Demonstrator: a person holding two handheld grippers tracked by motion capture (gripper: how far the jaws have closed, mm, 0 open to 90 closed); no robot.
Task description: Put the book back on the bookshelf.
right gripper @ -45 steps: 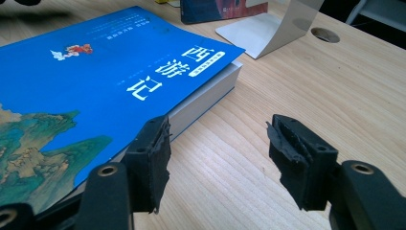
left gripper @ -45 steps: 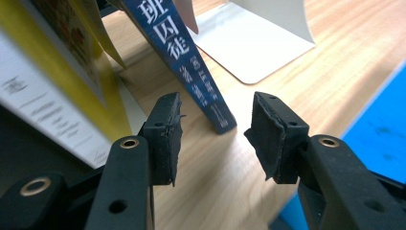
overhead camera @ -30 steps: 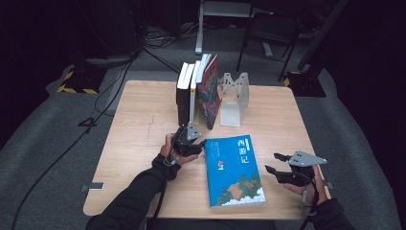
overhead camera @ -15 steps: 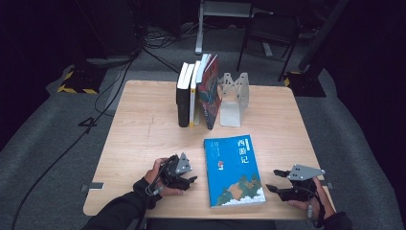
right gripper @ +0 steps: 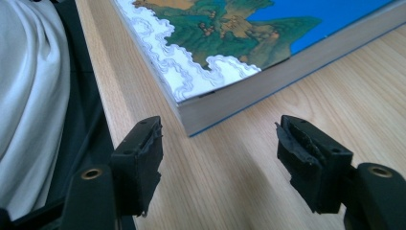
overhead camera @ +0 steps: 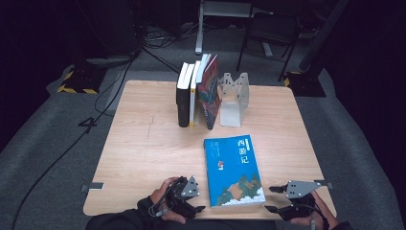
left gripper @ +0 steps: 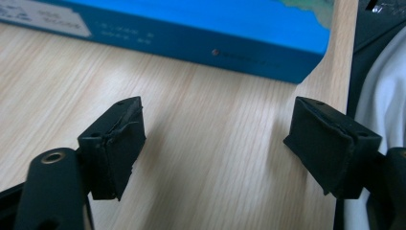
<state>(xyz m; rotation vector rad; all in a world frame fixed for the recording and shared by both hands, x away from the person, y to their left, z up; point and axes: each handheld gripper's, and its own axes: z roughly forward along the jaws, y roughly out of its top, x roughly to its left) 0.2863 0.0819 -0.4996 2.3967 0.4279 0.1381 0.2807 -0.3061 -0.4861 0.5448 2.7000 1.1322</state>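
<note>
The blue book (overhead camera: 234,171) lies flat on the desk (overhead camera: 143,143), cover up, close to the person's edge and well apart from the row of upright books (overhead camera: 196,96) that leans by the grey metal bookend (overhead camera: 234,98) at the far side. Nothing has a grip on it yet. The left gripper (overhead camera: 191,199) sits low on the desk just beside the book's near left corner, its fingers (left gripper: 115,143) spread wide with only bare wood between them; the book's blue spine edge (left gripper: 191,43) runs just beyond. The right gripper (overhead camera: 280,199) rests near the other near corner, fingers (right gripper: 139,158) likewise apart, the corner of the book with its pale page block (right gripper: 230,103) just ahead of the gap. I'd judge the job, presumably getting this book up into the row by the bookend, is barely begun: both grippers flank the book, but the grasp, the lift, the turning upright and the shelving are all left to do.
</note>
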